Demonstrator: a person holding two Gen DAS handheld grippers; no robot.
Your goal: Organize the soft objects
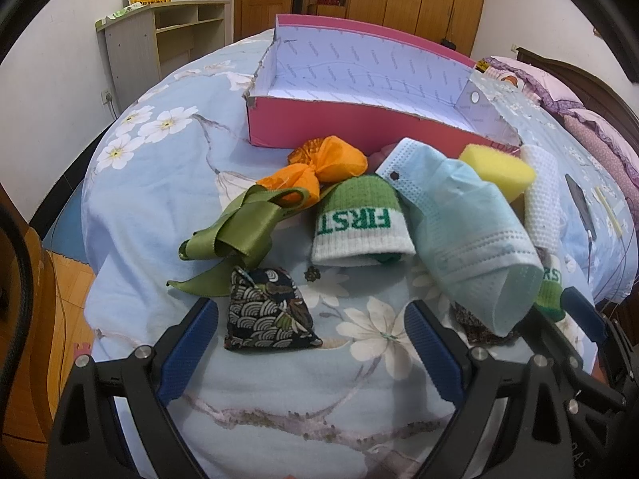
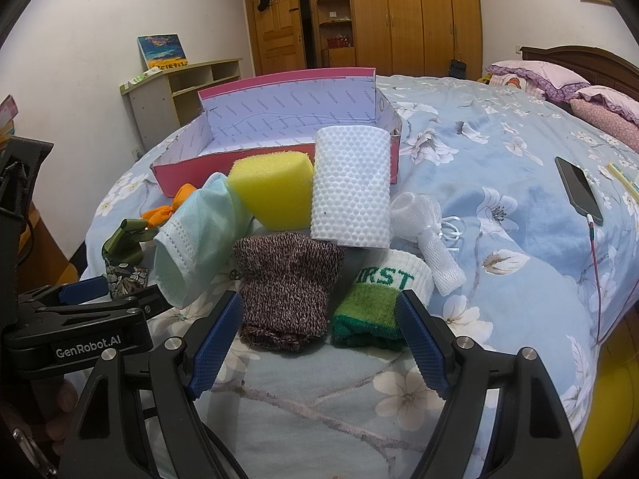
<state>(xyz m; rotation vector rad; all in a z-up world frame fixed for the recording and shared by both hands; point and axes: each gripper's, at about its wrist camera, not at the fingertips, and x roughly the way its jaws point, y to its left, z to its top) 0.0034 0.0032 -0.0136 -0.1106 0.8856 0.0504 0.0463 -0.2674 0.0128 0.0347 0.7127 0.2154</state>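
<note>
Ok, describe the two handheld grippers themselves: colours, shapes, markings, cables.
Both are alike: the left gripper and right gripper have matte black angular frames with silver round bolt heads, and each finger carries a blue ribbed pad. Seen from the right wrist, the left gripper's side bears white "GenRobot.AI" lettering. A black cable runs beside the left one.

Both wrist cams sit low over the bed [image 1: 131, 215], close to the pile, facing the pink box [image 1: 359, 123] and the wardrobe wall.

Left view: from the pile's left side; mask [image 1: 471, 235] right of centre, box upper centre.

Right view: further right; box [image 2: 275, 159] upper left.

Shared: box, mask [image 2: 195, 239], yellow sponge [image 2: 271, 191], shelf.
</note>
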